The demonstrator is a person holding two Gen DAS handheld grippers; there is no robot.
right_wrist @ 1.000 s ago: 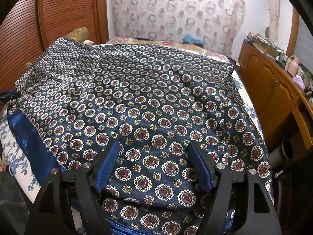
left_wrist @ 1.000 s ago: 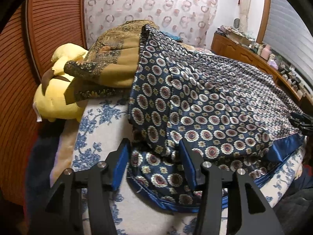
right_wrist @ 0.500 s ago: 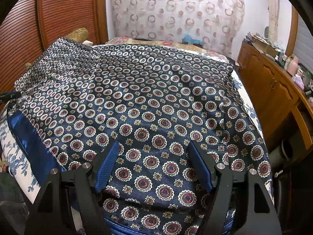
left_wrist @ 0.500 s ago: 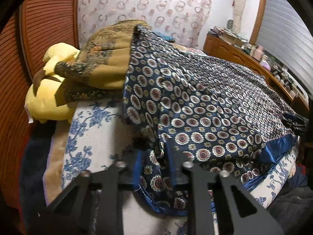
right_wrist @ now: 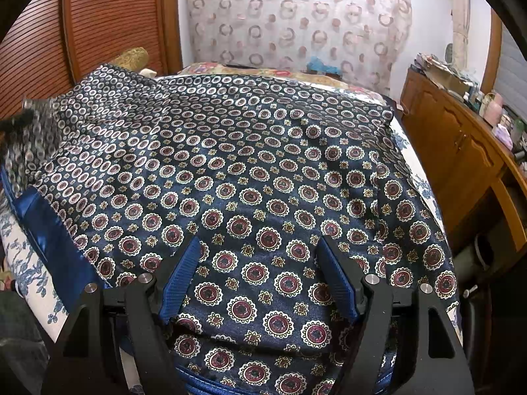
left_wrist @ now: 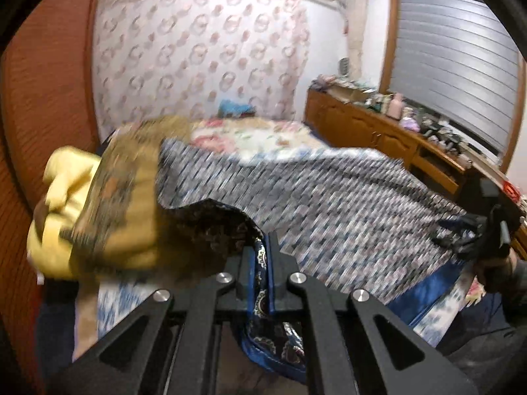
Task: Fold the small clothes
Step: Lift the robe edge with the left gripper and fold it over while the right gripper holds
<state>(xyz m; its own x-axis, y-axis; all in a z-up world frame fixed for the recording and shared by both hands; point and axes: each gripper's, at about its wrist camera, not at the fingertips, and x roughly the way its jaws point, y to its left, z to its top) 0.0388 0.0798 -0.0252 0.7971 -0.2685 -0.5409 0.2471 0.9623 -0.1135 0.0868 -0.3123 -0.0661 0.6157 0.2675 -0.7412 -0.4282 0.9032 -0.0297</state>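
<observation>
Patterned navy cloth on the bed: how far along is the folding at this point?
Early. Done: nothing looks folded over yet; the patterned navy cloth lies mostly spread over the bed. In hand: the left gripper has just closed on the cloth's blue-trimmed edge and lifts it, that view blurred. The right gripper is open above the near edge, gripping nothing. Left: all the folds.
</observation>
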